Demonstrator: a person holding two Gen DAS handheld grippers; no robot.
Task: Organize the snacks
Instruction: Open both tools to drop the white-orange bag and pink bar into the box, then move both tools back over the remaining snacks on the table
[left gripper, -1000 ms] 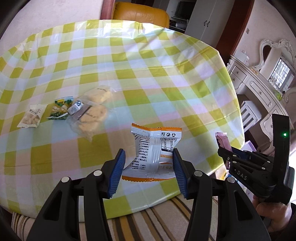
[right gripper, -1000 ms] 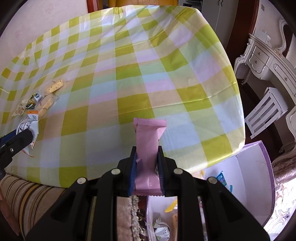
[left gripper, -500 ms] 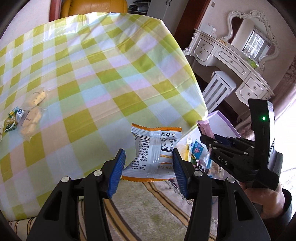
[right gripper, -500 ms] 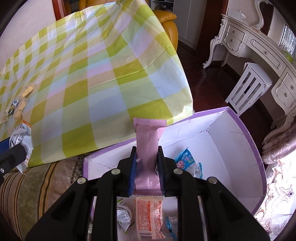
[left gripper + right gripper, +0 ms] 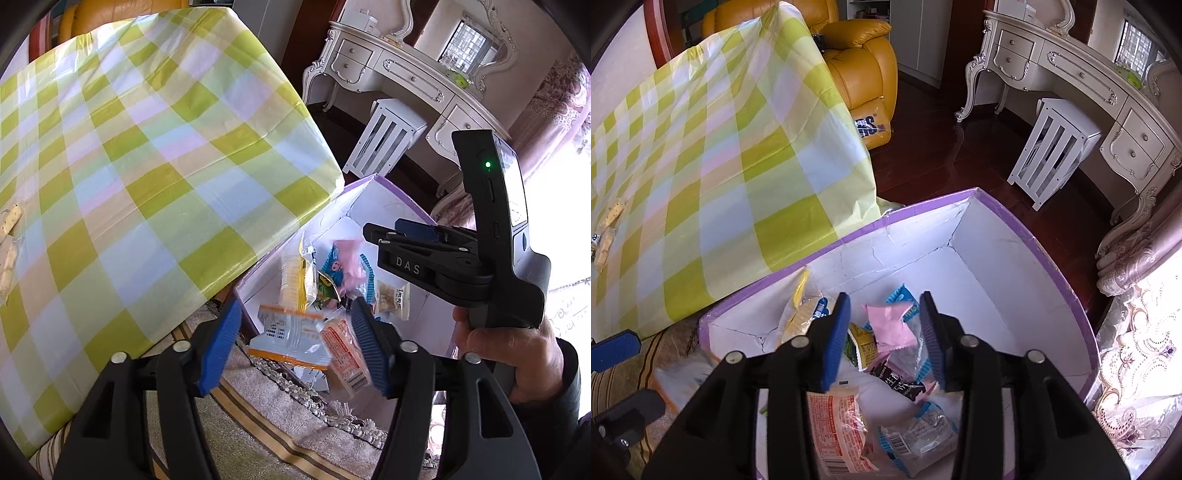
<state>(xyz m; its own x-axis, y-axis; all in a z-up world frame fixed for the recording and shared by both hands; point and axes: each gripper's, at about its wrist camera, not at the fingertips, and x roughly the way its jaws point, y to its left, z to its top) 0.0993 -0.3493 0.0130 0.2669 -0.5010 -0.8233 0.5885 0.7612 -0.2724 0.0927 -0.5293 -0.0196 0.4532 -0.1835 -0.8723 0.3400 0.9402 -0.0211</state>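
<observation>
My left gripper (image 5: 293, 347) hangs over the near edge of a white box with a purple rim (image 5: 373, 179); its jaws are opening. The orange-and-white snack packet (image 5: 291, 336) is blurred between the blue pads and free of them. My right gripper (image 5: 884, 332) is above the inside of the box (image 5: 1052, 254), its jaws opening too. The pink packet (image 5: 892, 325) is loose between its pads, over several wrapped snacks in the box. In the left wrist view the right gripper (image 5: 388, 230) shows from the side, with the pink packet (image 5: 349, 258) below it.
The table with the green chequered cloth (image 5: 147, 166) stands left of the box, with a few snack packets (image 5: 607, 229) at its far left. Beyond are a yellow armchair (image 5: 860, 66), a white stool (image 5: 1052, 147) and a white dressing table (image 5: 1071, 74). A rug (image 5: 258, 424) lies below.
Both grippers swung right from the table to over the box. Both then let go: the pink packet and the orange-and-white packet have left the pads and are dropping.
</observation>
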